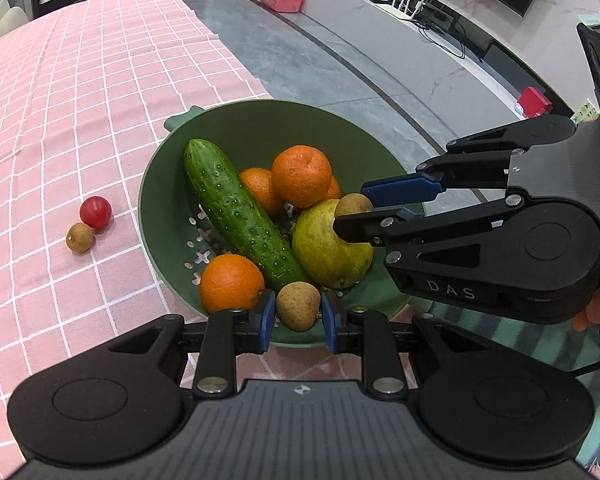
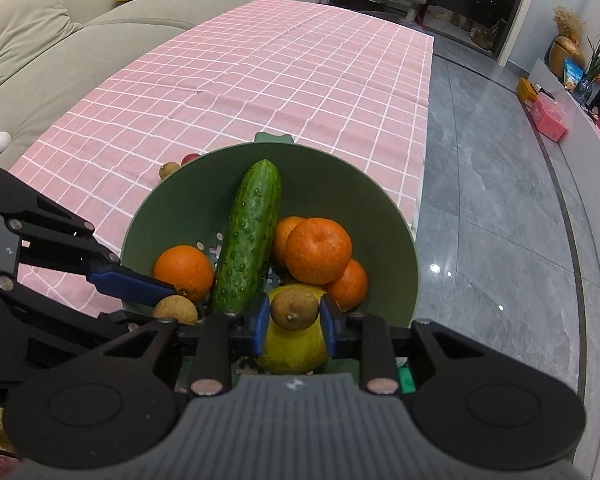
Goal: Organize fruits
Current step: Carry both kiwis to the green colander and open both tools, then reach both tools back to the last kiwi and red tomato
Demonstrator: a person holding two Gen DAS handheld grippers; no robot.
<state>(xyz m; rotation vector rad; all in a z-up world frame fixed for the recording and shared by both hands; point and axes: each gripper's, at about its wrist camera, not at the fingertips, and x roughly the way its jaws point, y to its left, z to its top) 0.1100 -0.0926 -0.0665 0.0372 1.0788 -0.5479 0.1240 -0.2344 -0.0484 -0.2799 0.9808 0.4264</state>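
Left gripper point(image 1: 298, 314): fingers closed on a small round brown longan point(image 1: 298, 306), held over the near rim of the bowl.
Right gripper point(image 2: 294, 320): fingers closed on a second brown longan point(image 2: 294, 309), poised above the yellow-green pear point(image 2: 292, 354).
Bowl: a dark green plastic colander bowl point(image 1: 220, 124) standing on the desk under a pink checked tablecloth point(image 1: 80, 100), near the cloth's edge.
Contents: a long bumpy green cucumber point(image 1: 242, 212) lying across the middle, several oranges point(image 1: 301, 176) and the pear.
Still outside: one more brown longan point(image 1: 80, 237) touching a small red cherry tomato point(image 1: 95, 211) on the cloth, left of the bowl.
Step in hand: judging by the pose, both held fruits are about to be dropped into the bowl.
Next move: open each pair of fingers low over a free gap so the fruits settle and do not bounce off the pear or oranges; then fetch the two pieces left on the cloth.
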